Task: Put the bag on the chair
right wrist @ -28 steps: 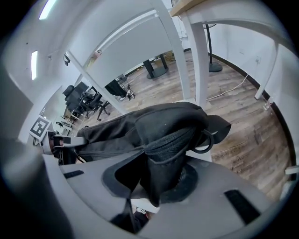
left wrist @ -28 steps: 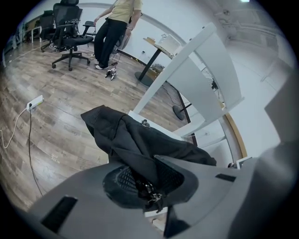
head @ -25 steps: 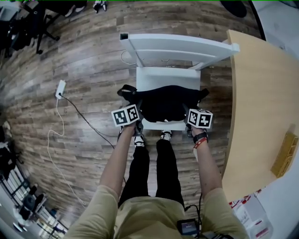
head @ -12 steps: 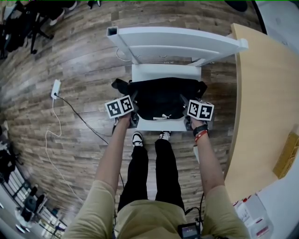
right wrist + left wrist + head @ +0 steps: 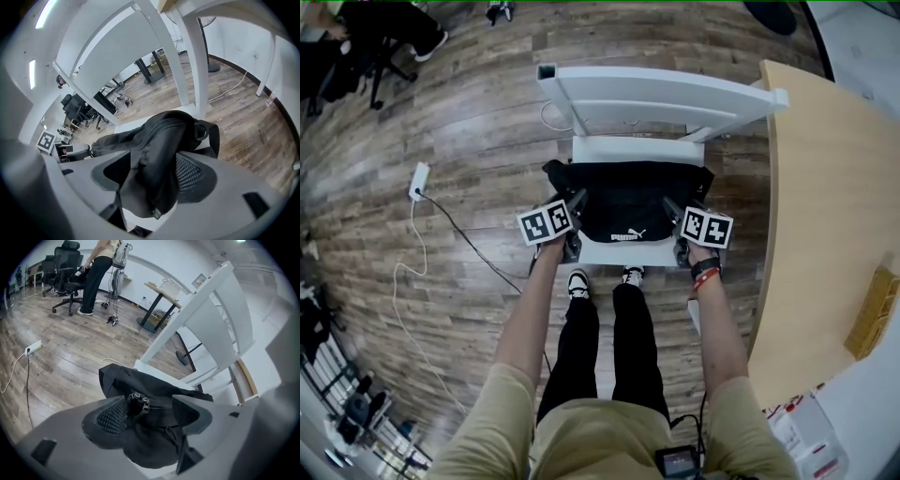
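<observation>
Left gripper (image 5: pixel 576 201) and right gripper (image 5: pixel 671 207): jaws apart, nothing clamped.
Both pairs of jaws have just been opening; folds of the black bag (image 5: pixel 628 208) lie loose between them, 1 gripper at each end. The bag rests on the seat of the white chair (image 5: pixel 630 251).

The person wears a tan short-sleeved shirt (image 5: pixel 581 436) and slim black trousers (image 5: pixel 581 347), with black-and-white trainers (image 5: pixel 576 282). On the right wrist are a black watch (image 5: pixel 703 267) and a red band (image 5: pixel 706 279). A small dark device (image 5: pixel 678 458) with a greyish screen sits at the waist, with a thin black cable (image 5: pixel 686 417) beside it.
</observation>
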The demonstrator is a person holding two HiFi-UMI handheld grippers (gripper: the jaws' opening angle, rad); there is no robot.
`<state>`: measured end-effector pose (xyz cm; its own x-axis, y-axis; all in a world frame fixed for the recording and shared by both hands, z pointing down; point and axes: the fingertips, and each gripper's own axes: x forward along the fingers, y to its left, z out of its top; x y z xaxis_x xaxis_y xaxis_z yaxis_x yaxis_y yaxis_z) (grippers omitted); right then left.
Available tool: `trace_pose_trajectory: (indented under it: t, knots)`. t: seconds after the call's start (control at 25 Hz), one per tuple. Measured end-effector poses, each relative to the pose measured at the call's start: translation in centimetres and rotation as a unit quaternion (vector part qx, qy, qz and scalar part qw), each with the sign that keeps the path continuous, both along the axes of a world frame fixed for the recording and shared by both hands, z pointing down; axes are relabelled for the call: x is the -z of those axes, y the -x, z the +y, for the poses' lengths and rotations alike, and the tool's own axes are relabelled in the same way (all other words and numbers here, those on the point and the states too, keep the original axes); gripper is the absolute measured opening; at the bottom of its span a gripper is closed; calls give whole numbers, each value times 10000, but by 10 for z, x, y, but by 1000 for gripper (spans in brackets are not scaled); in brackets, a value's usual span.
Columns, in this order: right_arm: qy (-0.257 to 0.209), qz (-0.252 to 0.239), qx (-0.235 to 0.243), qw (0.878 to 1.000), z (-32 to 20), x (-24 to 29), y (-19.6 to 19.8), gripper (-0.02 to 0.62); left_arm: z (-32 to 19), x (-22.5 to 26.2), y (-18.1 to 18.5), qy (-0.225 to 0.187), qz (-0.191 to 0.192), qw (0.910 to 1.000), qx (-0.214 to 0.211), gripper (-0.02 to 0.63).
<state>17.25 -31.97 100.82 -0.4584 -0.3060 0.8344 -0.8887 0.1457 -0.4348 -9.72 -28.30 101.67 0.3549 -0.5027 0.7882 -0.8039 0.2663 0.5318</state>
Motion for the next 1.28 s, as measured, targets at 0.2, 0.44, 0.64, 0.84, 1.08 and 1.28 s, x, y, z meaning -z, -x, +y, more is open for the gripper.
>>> trace_pose_trajectory:
  t: [0.2, 0.44, 0.64, 0.84, 1.08, 1.28]
  knots:
    - [-27, 18, -197, 9998, 12, 25, -1, 295, 13, 33, -10, -178, -47, 9995, -270, 313]
    - [-202, -202, -344, 9990, 25, 73, 6, 291, 28, 78, -15, -512, -357, 9965, -560, 311]
    - [-731, -122, 113, 9972, 29, 131, 26, 291, 31, 124, -15, -782, -490, 9935, -669, 299]
    - [-1487, 104, 652, 9867, 39, 201, 48, 273, 42, 187, -14, -1162, -725, 9880, -717, 273]
    - [-2086, 293, 841, 9739, 57, 276, 64, 245, 66, 260, -10, -1648, -1010, 9775, -848, 236]
    - [-2454, 223, 605, 9673, 72, 334, 68, 208, 90, 319, -6, -2046, -1241, 9671, -864, 215]
